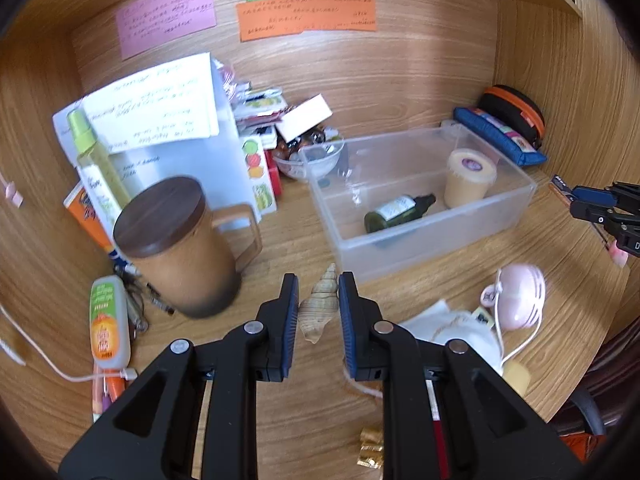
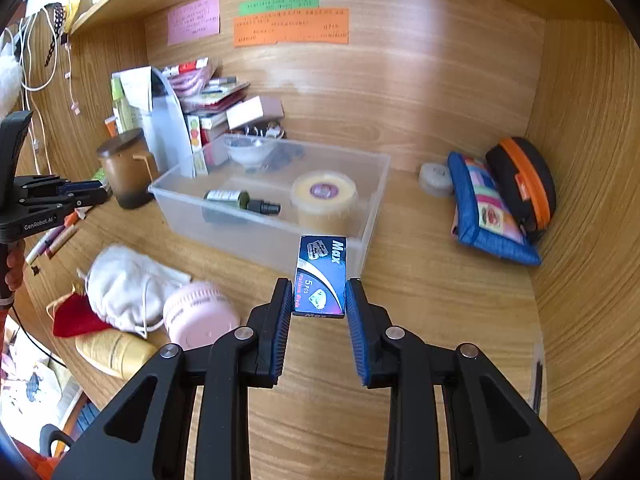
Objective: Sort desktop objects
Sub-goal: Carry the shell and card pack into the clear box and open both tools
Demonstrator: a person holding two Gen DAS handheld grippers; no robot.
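Sorting underway: left gripper (image 1: 319, 300) grasping beige spiral seashell (image 1: 317, 307), right gripper (image 2: 319, 300) grasping dark-blue cardboard blade box (image 2: 321, 276); next, likely carry to clear plastic bin (image 2: 374, 204).

Wooden desk (image 2: 440, 300) carries clear bin (image 2: 372, 208), mug (image 1: 180, 248), pouches (image 2: 488, 212).

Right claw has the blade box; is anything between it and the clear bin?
Nothing visible blocks the way. The right claw holds the blade box just short of the clear bin's near wall, which it must clear. Inside, the green bottle and yellow tub leave bare floor between them.
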